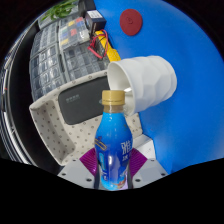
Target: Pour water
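Both fingers point(113, 172) are pressing in on a blue bottle point(114, 148), my purple pads point(91, 161) clamping its lower body from either side, so I am holding it firmly. It is standing upright between them, its label facing me, and its tan cap point(113, 99) is sitting on the neck. Just beyond the cap a white paper cup point(146, 80) is lying tipped on its side, its open mouth turning toward the bottle's top. Whether the cup is touching the bottle I cannot tell.

Under both, a pale patterned cloth point(52, 128) is covering part of the bench. A dark flat box point(82, 101) is resting on that cloth, just beside the bottle and behind it. Farther off, a dark keyboard point(55, 58) is stretching away along the bench, with a jumble of small items, red and yellow cables point(103, 41) among them, near its far end. A blue round object point(132, 20) is showing well beyond the cup.
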A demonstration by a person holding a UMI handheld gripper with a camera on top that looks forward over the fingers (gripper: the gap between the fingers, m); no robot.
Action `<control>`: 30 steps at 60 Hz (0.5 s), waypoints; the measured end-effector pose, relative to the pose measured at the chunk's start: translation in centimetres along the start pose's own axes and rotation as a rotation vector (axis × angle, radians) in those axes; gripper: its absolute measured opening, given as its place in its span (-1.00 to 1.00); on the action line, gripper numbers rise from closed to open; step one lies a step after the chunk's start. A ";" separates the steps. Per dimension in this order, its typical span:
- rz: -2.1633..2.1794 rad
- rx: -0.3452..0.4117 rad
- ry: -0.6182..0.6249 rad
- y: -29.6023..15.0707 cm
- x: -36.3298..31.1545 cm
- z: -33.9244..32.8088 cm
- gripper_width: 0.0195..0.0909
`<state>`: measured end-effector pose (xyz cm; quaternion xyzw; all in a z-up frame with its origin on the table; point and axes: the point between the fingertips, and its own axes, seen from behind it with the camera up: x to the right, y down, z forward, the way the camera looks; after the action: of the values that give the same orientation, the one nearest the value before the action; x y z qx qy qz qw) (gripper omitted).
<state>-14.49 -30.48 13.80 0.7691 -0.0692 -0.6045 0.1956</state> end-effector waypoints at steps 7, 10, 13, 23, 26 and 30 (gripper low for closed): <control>-0.027 -0.016 0.020 0.1 0.0 -0.3 -0.48; -0.083 -0.027 0.026 0.4 -0.1 -0.5 -0.48; -0.180 -0.035 0.047 0.5 -0.1 -1.0 -0.48; -0.638 -0.059 0.088 -0.4 -3.5 -3.5 -0.48; -0.797 -0.031 0.085 -1.7 -5.1 -4.2 -0.48; -0.992 -0.014 0.103 -3.1 -7.6 -5.1 -0.48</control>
<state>-11.95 -23.96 20.45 0.7368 0.3189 -0.5865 -0.1071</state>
